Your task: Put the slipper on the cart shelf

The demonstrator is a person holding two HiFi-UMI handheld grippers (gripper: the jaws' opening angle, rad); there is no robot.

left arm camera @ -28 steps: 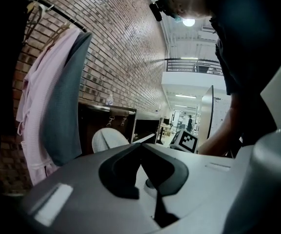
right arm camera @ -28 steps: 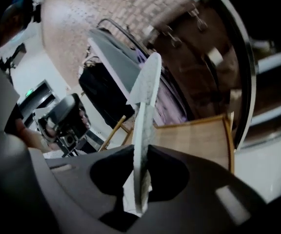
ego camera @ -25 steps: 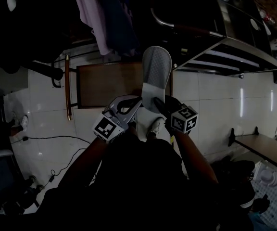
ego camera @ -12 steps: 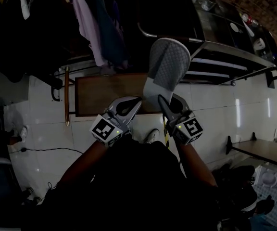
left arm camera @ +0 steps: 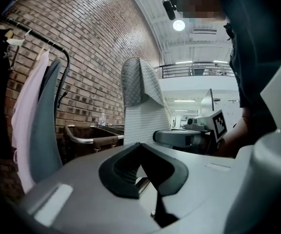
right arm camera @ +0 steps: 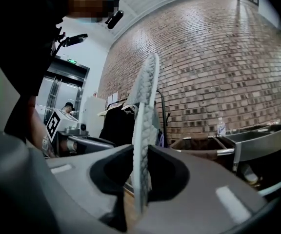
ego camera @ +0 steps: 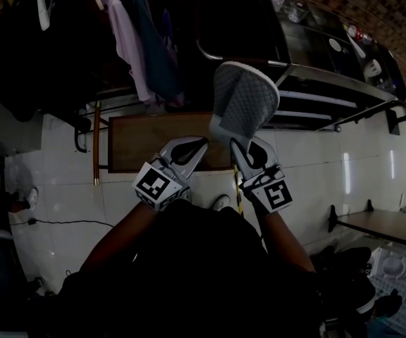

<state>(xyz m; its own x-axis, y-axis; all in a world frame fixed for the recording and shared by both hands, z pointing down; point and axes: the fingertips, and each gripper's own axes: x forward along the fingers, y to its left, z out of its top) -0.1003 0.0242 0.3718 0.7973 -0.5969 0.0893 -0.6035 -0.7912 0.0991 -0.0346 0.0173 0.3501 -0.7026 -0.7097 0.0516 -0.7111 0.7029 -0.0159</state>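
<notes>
Between the narrowly parted jaws of the right gripper [right arm camera: 139, 152], the slipper [ego camera: 244, 97] is clamped by one end, its sole seen edge-on, and held in the air. The left gripper [ego camera: 187, 151] is held just beside it, jaws closed on nothing. The cart [ego camera: 309, 44] is seen beyond, hung clothes [ego camera: 129, 41] to its left. White tiled floor [ego camera: 309, 160] and brick wall [right arm camera: 218, 57] are noted.

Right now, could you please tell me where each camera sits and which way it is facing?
Head view: on the person's head, looking steeply down at the floor; shows both arms, the left gripper, the right gripper clamping the slipper.
Left gripper view: on the left gripper, facing along its empty jaws toward the brick wall; dark clothing at right.
Right gripper view: on the right gripper, facing along jaws pinching the slipper; dark clothing at left.
Shared: both gripper views show slipper and cart.
</notes>
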